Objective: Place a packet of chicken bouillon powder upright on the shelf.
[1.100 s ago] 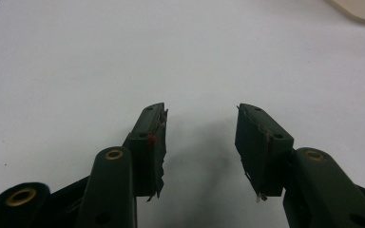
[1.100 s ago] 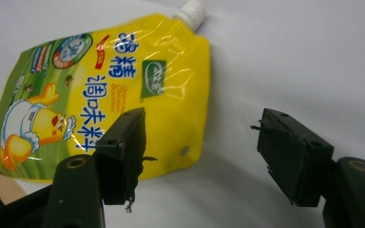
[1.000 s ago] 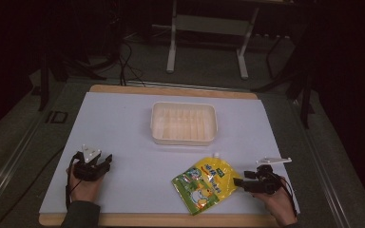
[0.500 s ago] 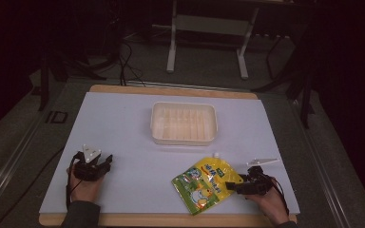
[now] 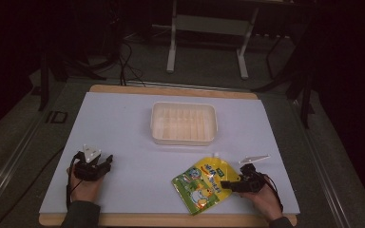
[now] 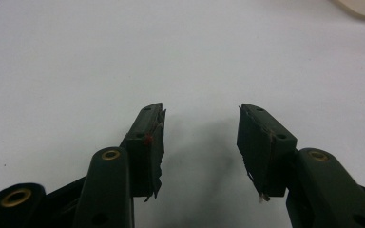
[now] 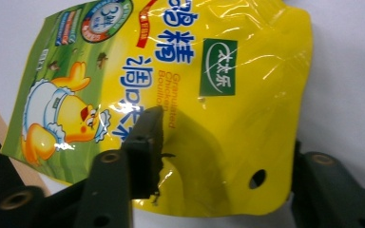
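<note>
Right gripper (image 7: 218, 156) spread wide, straddling pouch (image 7: 171, 85) edge, nothing pinched yet. Better to clamp below spout, lift level toward tray (image 5: 184, 123). Left gripper (image 6: 200, 142) released, idle left of tray.

high view above table (image 5: 123, 123); gripper cameras close, low

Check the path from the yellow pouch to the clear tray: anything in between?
Nothing visible. The yellow pouch lies at the right gripper, and only bare white mat separates it from the clear tray.

Dark room, grey floor (image 5: 123, 61), white-topped table (image 5: 123, 123)
</note>
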A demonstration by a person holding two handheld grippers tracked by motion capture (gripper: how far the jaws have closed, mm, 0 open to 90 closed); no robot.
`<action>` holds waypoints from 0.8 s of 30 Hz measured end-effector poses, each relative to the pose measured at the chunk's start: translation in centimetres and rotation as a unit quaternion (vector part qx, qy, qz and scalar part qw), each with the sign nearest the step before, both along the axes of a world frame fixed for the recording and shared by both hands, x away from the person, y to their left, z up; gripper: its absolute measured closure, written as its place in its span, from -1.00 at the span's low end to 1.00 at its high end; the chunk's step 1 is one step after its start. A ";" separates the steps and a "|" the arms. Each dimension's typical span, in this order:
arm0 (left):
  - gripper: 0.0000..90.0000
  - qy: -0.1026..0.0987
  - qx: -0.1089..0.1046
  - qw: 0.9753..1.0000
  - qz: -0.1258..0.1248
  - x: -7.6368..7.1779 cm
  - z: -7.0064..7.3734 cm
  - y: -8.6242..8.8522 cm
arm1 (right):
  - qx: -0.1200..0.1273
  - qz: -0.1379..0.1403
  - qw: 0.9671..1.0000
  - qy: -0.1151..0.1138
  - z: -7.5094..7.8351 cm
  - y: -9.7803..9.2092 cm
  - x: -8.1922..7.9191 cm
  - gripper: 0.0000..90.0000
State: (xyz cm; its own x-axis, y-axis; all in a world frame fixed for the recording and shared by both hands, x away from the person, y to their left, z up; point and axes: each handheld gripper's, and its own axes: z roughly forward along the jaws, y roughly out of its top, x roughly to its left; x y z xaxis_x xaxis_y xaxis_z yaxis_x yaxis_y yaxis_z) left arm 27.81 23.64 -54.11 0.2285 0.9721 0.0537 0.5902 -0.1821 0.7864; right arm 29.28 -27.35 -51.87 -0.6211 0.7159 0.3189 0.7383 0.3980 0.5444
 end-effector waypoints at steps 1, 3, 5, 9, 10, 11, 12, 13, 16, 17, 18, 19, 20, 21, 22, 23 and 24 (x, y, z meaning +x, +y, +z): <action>0.14 0.000 0.000 1.000 0.000 0.0 0.0 0.0 | -0.002 -0.003 1.000 0.002 0.0 0.0 0.1 0.27; 0.13 0.000 -0.001 1.000 0.001 0.0 0.0 0.0 | -0.004 -0.007 1.000 0.005 0.0 -0.2 0.2 0.45; 0.14 0.001 -0.001 1.000 0.000 0.0 0.0 0.0 | 0.005 -0.010 1.000 0.018 0.0 -0.4 0.4 0.63; 0.13 0.001 -0.001 1.000 0.000 0.0 0.0 0.0 | 0.018 -0.016 0.999 0.021 0.0 -0.5 0.5 0.84; 0.13 0.001 -0.001 1.000 0.000 0.0 0.0 0.0 | 0.020 -0.016 0.999 0.020 0.1 -0.6 0.4 0.87; 0.13 0.000 -0.001 1.000 0.001 0.0 0.0 0.0 | 0.019 -0.015 1.000 0.018 0.2 -0.5 0.4 0.89; 0.13 0.000 -0.001 1.000 0.000 0.0 0.0 0.0 | 0.019 -0.015 1.000 0.018 0.3 -0.5 0.3 0.92; 0.13 0.000 -0.001 1.000 0.000 0.0 0.0 0.0 | 0.019 -0.015 1.000 0.018 0.3 -0.5 0.3 0.92; 0.13 0.000 -0.001 1.000 0.000 0.0 0.0 0.0 | 0.017 -0.012 1.000 0.011 0.5 -0.3 0.3 0.98; 0.13 0.000 -0.001 1.000 0.001 0.0 0.0 0.0 | 0.019 -0.012 1.000 0.009 0.6 -0.3 0.2 0.99; 0.13 0.000 -0.001 1.000 0.001 0.0 0.0 0.0 | 0.020 -0.013 1.000 0.007 0.6 -0.4 0.2 0.99; 0.13 0.000 -0.001 1.000 0.001 0.0 0.0 0.0 | 0.020 -0.013 1.000 0.007 0.6 -0.4 0.2 0.99; 0.13 0.000 -0.001 1.000 0.001 0.0 0.0 0.0 | 0.022 -0.013 1.000 0.002 0.8 -0.4 0.2 1.00; 0.13 0.000 -0.001 1.000 0.001 0.0 0.0 0.0 | 0.022 -0.014 1.000 0.000 0.9 -0.4 0.2 1.00; 0.13 0.000 -0.001 1.000 0.001 0.0 0.0 0.0 | 0.022 -0.014 1.000 0.000 0.9 -0.4 0.2 1.00; 0.13 0.000 -0.001 1.000 0.001 0.0 0.0 0.0 | 0.022 -0.018 1.000 -0.004 1.2 -0.4 0.2 1.00; 0.13 0.000 -0.001 1.000 0.001 0.0 0.0 0.0 | 0.023 -0.018 1.000 -0.006 1.3 -0.4 0.2 1.00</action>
State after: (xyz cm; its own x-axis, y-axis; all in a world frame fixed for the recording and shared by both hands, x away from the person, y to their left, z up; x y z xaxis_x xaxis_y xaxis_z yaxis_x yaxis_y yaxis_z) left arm 27.78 23.68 -54.08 0.2259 0.9728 0.0516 0.5915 -0.1791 0.7862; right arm 29.45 -27.73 -50.62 -0.5985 0.7231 0.3449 0.7456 0.3453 0.5699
